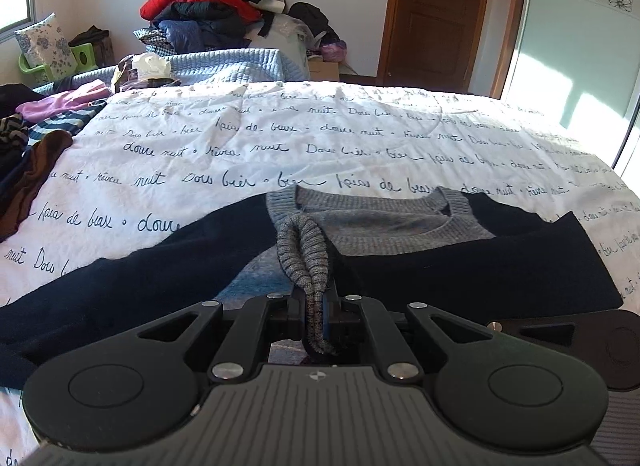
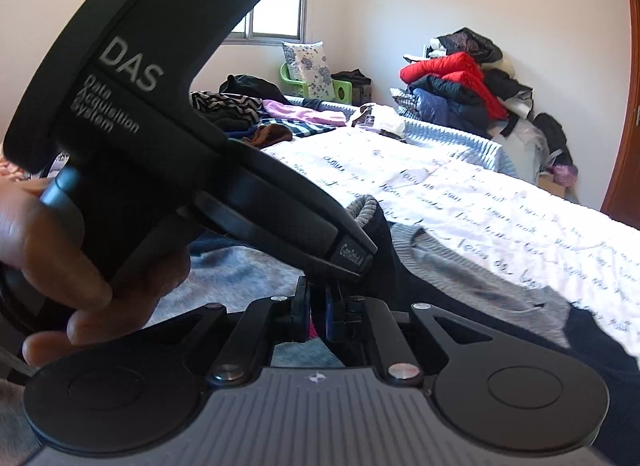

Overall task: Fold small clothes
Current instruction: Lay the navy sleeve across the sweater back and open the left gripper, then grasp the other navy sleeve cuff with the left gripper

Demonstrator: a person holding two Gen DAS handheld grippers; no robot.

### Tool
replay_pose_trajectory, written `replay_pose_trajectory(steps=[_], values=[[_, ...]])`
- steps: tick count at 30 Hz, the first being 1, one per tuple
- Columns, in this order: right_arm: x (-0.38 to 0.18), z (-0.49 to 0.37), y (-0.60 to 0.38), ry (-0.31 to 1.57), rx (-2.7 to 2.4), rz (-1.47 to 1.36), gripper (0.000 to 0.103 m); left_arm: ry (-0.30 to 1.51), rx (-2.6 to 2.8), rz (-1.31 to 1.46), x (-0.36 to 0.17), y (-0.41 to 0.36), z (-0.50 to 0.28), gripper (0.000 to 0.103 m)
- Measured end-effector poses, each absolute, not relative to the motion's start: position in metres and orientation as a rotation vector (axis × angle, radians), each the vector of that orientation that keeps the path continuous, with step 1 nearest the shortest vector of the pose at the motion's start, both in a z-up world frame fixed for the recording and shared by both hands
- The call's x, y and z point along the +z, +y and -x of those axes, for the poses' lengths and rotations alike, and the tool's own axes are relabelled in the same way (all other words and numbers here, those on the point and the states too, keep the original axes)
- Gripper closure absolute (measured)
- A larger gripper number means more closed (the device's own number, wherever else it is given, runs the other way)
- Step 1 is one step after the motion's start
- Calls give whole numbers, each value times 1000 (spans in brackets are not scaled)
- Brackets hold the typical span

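A sweater [image 1: 400, 234] with a grey knit body and navy sleeves lies flat on the bed, neck away from me. My left gripper [image 1: 316, 306] is shut on a grey ribbed cuff [image 1: 304, 250], which loops up out of the jaws over the sweater's chest. In the right wrist view the left gripper's black body [image 2: 160, 125] and the hand [image 2: 60, 250] holding it fill the left side. My right gripper [image 2: 318, 316] sits just beside it, shut on dark navy sweater fabric [image 2: 384, 250] that rises from its jaws. The pads themselves are mostly hidden.
The white bedspread [image 1: 280, 137] with handwritten script stretches beyond the sweater. Loose clothes [image 1: 36, 133] lie along the bed's left edge. A tall heap of jackets [image 1: 208, 5] stands behind the bed, and a wooden door [image 1: 432, 13] is at the back right.
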State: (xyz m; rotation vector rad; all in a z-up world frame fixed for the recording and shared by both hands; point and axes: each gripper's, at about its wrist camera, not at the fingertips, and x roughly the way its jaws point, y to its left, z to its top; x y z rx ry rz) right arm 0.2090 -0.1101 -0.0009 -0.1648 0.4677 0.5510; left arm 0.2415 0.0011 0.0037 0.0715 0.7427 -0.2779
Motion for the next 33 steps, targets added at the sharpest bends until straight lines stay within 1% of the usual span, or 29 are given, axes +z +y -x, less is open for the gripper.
replay_pose_trajectory(steps=[11, 14, 16, 17, 19, 20, 21, 22, 23, 24, 29, 31, 33], values=[[-9, -232, -93, 527, 579, 102, 95, 737, -207, -98, -7, 23, -249, 94], [-10, -234, -88, 540, 582, 77, 95, 752, -191, -92, -10, 29, -254, 92], [-11, -238, -90, 568, 584, 56, 95, 775, -176, -90, -15, 32, -259, 87], [-12, -239, -91, 586, 581, 44, 94, 784, -163, -97, -17, 33, -260, 81], [-13, -237, -93, 616, 581, 35, 94, 789, -128, -123, -21, 35, -261, 74], [-12, -234, -96, 616, 584, 40, 94, 789, -110, -138, -22, 36, -261, 67], [-11, -231, -98, 612, 580, 52, 94, 789, -91, -152, -22, 38, -261, 59], [-11, -228, -100, 609, 571, 63, 94, 790, -74, -161, -22, 41, -260, 55], [-10, -225, -103, 608, 563, 67, 94, 793, -55, -164, -22, 44, -260, 47], [-10, -224, -107, 608, 559, 58, 94, 798, -35, -161, -21, 47, -259, 44], [-19, -237, -116, 692, 540, -8, 94, 812, 6, -144, -20, 63, -252, 40], [-27, -241, -112, 740, 540, 14, 95, 808, 22, -157, -19, 66, -245, 40], [-26, -237, -109, 720, 529, 17, 94, 797, 45, -179, -16, 69, -237, 41]])
